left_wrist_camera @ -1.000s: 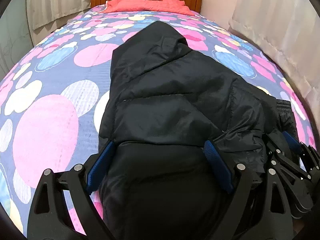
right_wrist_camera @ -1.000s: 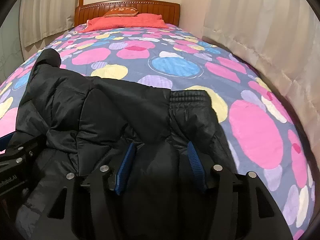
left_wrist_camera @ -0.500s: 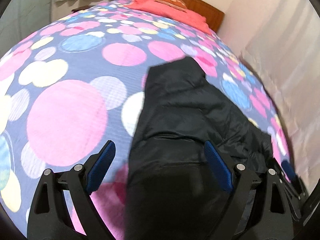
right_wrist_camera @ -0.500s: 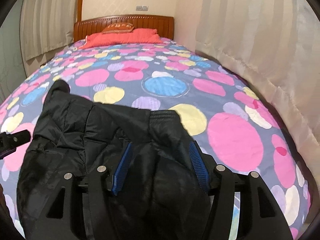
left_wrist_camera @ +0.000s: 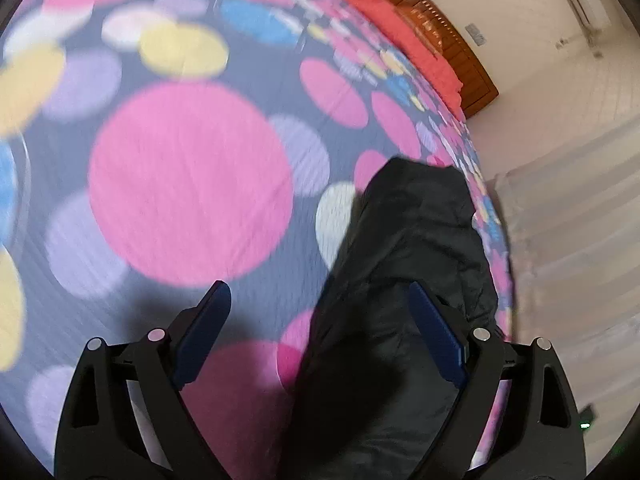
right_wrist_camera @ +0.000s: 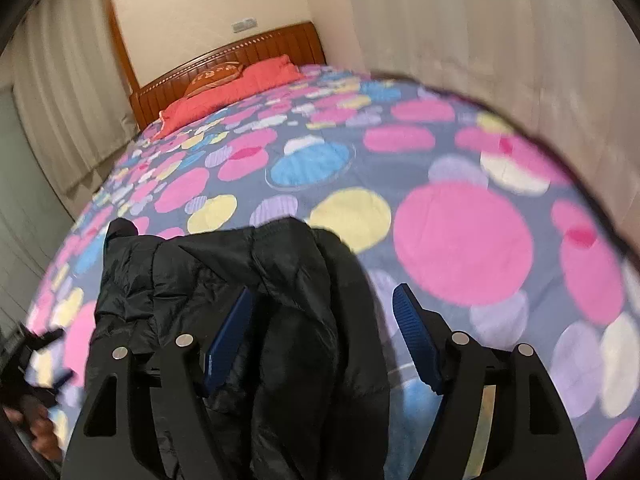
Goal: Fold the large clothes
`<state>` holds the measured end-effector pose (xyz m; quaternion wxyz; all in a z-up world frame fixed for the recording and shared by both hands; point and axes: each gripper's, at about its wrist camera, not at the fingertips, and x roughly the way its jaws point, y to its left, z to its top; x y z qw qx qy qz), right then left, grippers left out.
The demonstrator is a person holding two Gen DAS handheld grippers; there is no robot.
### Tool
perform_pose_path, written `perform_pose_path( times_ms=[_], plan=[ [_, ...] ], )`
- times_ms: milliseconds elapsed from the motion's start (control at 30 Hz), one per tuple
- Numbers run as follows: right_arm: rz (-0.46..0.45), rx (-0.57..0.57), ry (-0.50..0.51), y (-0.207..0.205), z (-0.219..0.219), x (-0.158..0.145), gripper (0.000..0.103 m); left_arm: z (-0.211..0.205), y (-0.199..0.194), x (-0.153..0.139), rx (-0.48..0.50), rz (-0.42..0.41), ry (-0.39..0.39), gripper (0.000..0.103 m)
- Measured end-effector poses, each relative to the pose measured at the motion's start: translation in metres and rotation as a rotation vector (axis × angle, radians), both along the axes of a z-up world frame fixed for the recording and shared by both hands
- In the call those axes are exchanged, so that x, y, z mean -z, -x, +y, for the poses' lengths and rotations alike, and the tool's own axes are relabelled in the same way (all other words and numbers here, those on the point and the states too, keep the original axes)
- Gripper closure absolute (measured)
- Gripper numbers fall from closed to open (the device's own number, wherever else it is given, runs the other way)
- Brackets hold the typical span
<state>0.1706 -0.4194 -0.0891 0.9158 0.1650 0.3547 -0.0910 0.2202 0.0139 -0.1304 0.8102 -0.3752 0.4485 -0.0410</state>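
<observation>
Where the spotted bedspread (right_wrist_camera: 460,240) ran back to red pillows (right_wrist_camera: 240,88) and a wooden headboard (right_wrist_camera: 248,56), the black jacket (right_wrist_camera: 288,300) lay bunched near the bed's foot. The left tool (left_wrist_camera: 320,308) and right tool (right_wrist_camera: 324,308) both hung tilted above it, jaws spread wide, gripping nothing.

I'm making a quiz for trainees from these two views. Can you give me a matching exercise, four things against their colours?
Things:
1. jacket
2. pillow
3. headboard
4. pads of the right hand-held gripper

Colours:
A. brown wood
B. blue
C. black
D. red

Pairs: 1-C, 2-D, 3-A, 4-B
</observation>
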Motion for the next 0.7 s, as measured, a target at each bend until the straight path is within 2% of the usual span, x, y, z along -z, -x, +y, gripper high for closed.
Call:
perform_pose_path(
  times_ms=[67, 133, 233, 367, 500, 633, 700],
  plan=[
    [0.005, 0.001, -0.069, -0.001, -0.009, 0.011, 0.031, 0.001, 0.002, 0.017, -0.003, 0.021, 0.093, 0.013],
    [0.004, 0.006, -0.128, -0.004, -0.015, 0.021, 0.031, -0.002, 0.003, 0.03, -0.019, 0.051, 0.146, 0.013],
    [0.001, 0.008, -0.212, -0.009, -0.023, 0.035, 0.031, -0.01, 0.0, 0.041, -0.007, 0.04, 0.201, 0.013],
    [0.024, 0.02, -0.348, -0.025, -0.037, 0.059, 0.031, -0.021, -0.006, 0.042, 0.021, -0.002, 0.208, 0.013],
    [0.066, -0.009, -0.506, -0.038, -0.045, 0.087, 0.027, -0.031, -0.017, 0.048, 0.059, 0.002, 0.239, 0.013],
    [0.052, -0.089, -0.552, -0.041, -0.038, 0.093, 0.021, -0.045, -0.026, 0.048, 0.133, -0.017, 0.22, 0.009],
    [0.063, -0.13, -0.538, -0.043, -0.031, 0.094, 0.021, -0.047, -0.025, 0.048, 0.152, -0.027, 0.21, 0.009]
  ],
)
